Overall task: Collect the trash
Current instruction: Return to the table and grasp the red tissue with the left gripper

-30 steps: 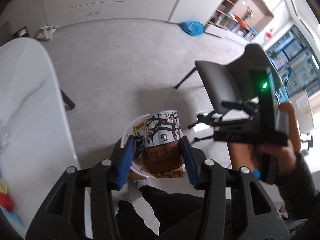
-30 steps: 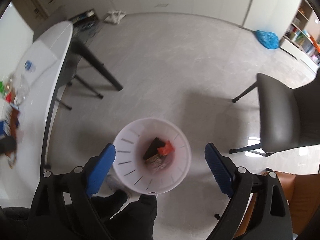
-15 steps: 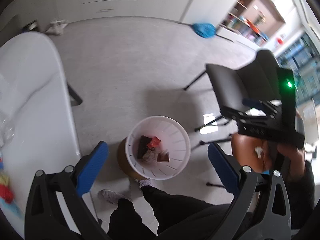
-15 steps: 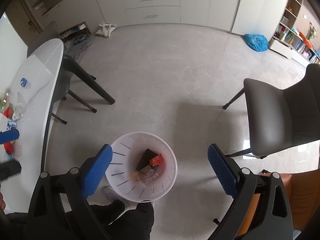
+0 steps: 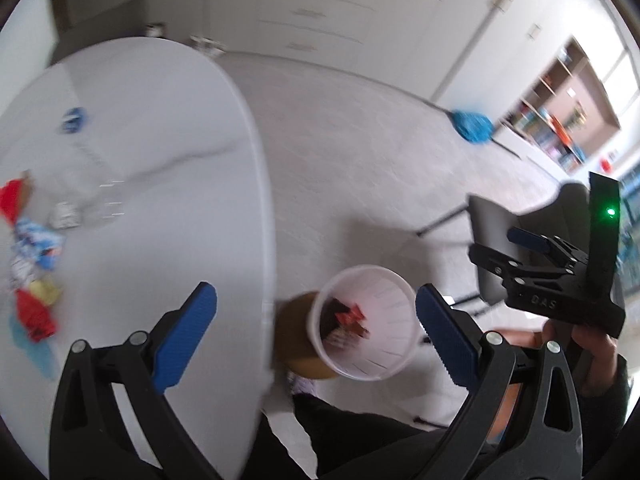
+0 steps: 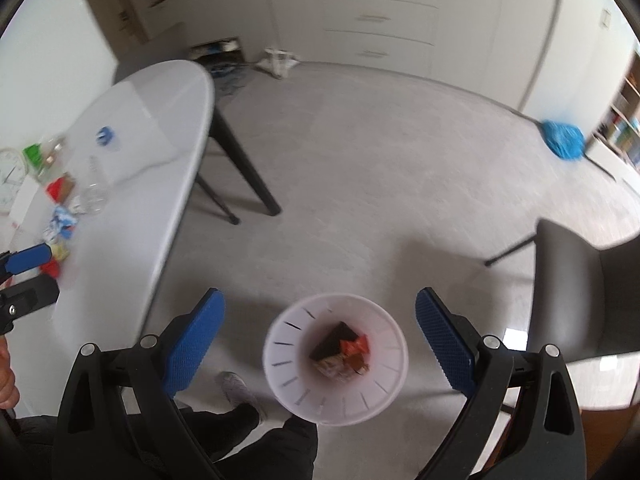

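Note:
A white trash bin (image 5: 394, 354) stands on the floor beside the table and holds several wrappers (image 6: 340, 354); it also shows in the right wrist view (image 6: 372, 404). My left gripper (image 5: 316, 332) is open and empty, above the table edge and the bin. My right gripper (image 6: 320, 340) is open and empty, right above the bin; it also shows in the left wrist view (image 5: 532, 248). Loose trash lies on the white table (image 5: 160, 208): red and blue wrappers (image 5: 34, 240), a crushed clear bottle (image 5: 96, 204) and a blue cap (image 5: 74, 118).
A grey chair (image 6: 580, 292) stands right of the bin. The person's legs and a shoe (image 6: 240, 396) are below the bin. A blue bag (image 6: 562, 142) lies on the floor far right. Black table legs (image 6: 244, 172) slant under the table.
My left gripper opened and dropped the printed snack packet into the bin, then swung left toward the table. My right gripper stayed open above the bin and tilted up.

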A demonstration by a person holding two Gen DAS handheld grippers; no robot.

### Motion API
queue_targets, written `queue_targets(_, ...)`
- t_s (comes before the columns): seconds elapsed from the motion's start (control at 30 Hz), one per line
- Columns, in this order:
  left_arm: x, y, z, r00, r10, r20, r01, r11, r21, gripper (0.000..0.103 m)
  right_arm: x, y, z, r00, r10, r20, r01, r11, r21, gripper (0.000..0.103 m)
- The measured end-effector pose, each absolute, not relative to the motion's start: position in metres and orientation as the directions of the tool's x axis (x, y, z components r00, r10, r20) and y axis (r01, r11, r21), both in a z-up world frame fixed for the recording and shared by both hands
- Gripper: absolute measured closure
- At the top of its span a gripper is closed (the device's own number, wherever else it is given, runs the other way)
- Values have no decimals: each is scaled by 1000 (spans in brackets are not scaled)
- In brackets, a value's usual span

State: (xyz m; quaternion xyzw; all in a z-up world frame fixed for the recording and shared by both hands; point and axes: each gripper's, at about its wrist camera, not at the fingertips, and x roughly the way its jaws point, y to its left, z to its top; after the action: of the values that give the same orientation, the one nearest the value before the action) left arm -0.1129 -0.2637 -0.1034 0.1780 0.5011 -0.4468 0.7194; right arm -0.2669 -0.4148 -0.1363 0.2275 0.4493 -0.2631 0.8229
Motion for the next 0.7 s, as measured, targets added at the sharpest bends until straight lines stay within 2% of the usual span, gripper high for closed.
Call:
queue_targets(0.3,-46,-153,-89,365,-365,-856,627,776,-64,8,-158,-346,-115,545,-125,-829,408,904,131,7)
queue_targets(0.57,4,-63,-104,470,-259,-844,436,899,-33,8,-60,-270,-111,562,11,-827,178,975,134,7)
queue_targets(0.7,25,-46,-125,468,-227,-854,401,916,-23,9,-33,-249,-112,556,56,-829,121,982,147,7)
